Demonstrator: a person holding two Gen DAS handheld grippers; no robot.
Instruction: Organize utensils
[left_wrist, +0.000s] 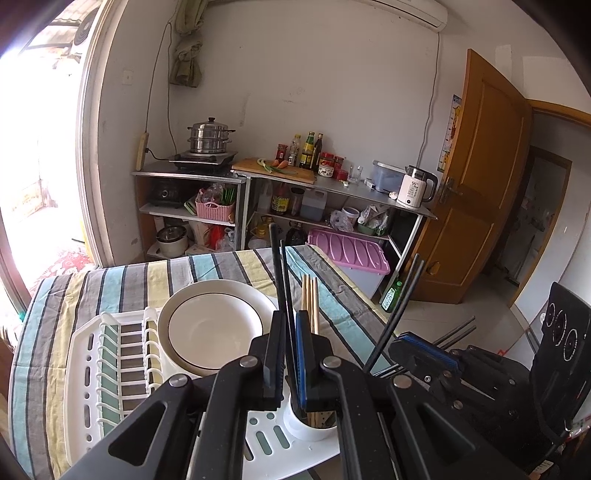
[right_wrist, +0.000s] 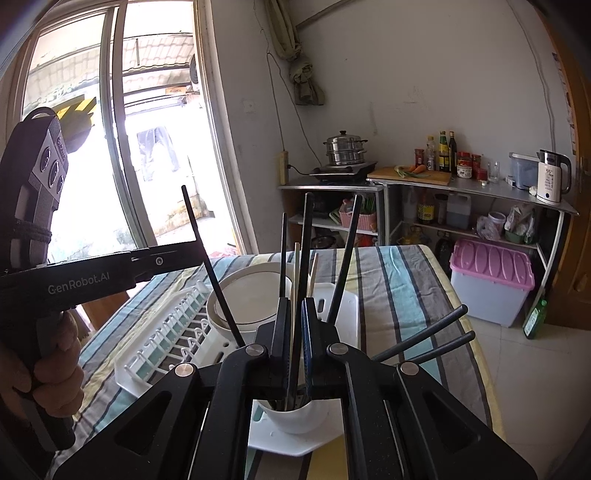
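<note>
My left gripper (left_wrist: 290, 325) pinches black chopsticks (left_wrist: 277, 266) above the white cup (left_wrist: 312, 430); my right gripper (right_wrist: 293, 314) clamps another black chopstick (right_wrist: 306, 236), bowls (left_wrist: 207, 328) just left.

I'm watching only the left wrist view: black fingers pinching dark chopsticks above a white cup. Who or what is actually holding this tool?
Observer: In the right wrist view, a person's hand grips the handle of the left gripper.
Visitor: Any writing on it?
Observer: Yes, its side reads GenRobot.AI.
Visitor: And the other tool?
Observer: The right gripper is shut on a black chopstick that stands in the white cup.
</note>
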